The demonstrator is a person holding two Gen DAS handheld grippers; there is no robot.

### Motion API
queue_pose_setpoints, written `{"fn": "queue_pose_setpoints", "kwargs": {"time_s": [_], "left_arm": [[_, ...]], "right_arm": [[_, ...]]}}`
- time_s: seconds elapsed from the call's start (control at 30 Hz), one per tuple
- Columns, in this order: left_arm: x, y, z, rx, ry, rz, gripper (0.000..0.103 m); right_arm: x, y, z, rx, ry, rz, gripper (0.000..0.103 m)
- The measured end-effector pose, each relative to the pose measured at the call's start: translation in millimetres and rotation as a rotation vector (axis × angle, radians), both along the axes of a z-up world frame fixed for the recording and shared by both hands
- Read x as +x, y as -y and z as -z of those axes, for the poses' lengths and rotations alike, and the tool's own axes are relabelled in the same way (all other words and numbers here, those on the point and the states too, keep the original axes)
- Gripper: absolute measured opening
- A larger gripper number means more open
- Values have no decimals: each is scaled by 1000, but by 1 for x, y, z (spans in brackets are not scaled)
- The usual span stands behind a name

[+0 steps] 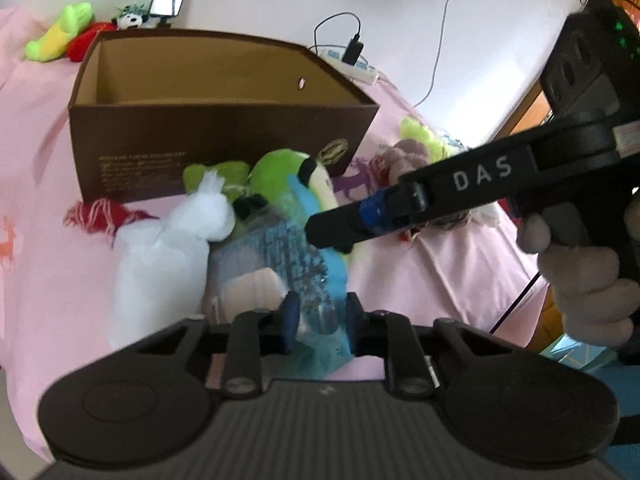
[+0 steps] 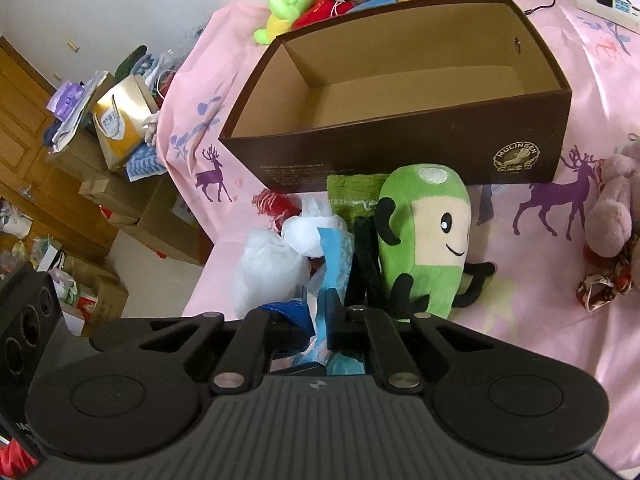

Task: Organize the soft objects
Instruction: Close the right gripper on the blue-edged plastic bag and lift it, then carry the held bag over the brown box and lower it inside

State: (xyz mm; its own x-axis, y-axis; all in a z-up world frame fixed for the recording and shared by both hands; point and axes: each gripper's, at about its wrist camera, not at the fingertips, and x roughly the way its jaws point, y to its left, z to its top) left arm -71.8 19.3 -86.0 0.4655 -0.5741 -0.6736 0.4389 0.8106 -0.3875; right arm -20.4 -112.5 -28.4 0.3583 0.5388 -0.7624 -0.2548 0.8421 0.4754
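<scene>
Left gripper (image 1: 318,322) pinches the near end of a clear-and-blue plastic packet (image 1: 280,256), jaws narrow on it. Right gripper (image 2: 318,316) is also closed on the same packet (image 2: 332,256), from its other edge, so both hold it. The packet's long axis runs away from the grippers toward the brown box (image 2: 400,152), which sits directly ahead, open top, nothing visible inside. Judged next move: lift forward into the box; both grippers look about equally near.

Counts near the packet:
- one white plastic bag (image 2: 276,260)
- one green plush (image 2: 424,236)
- one green towel (image 2: 356,192)
- one red knit item (image 2: 276,204)
- one pink plush (image 2: 616,200) well right
- three small plushes (image 2: 316,4) behind the box
</scene>
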Motion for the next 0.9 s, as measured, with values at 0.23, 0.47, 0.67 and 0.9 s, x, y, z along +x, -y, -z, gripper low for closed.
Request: {"fn": "queue_pose_setpoints", "kwargs": {"time_s": [0.23,0.47,0.67,0.9], "left_arm": [[3,-2,-5,-28,13,-37,13],[3,-4,-8,-84,16,-41,11],[1,-5,0,-160,5,-37,10],[-4,4,-19,-142,73,-4,9]], "right_arm": [[-1,6,2,53,1,7,0],[4,11,10,85,-58,24,3],[9,13,23,89,-122,59,4],[4,19,11,128,-83,25,0]]}}
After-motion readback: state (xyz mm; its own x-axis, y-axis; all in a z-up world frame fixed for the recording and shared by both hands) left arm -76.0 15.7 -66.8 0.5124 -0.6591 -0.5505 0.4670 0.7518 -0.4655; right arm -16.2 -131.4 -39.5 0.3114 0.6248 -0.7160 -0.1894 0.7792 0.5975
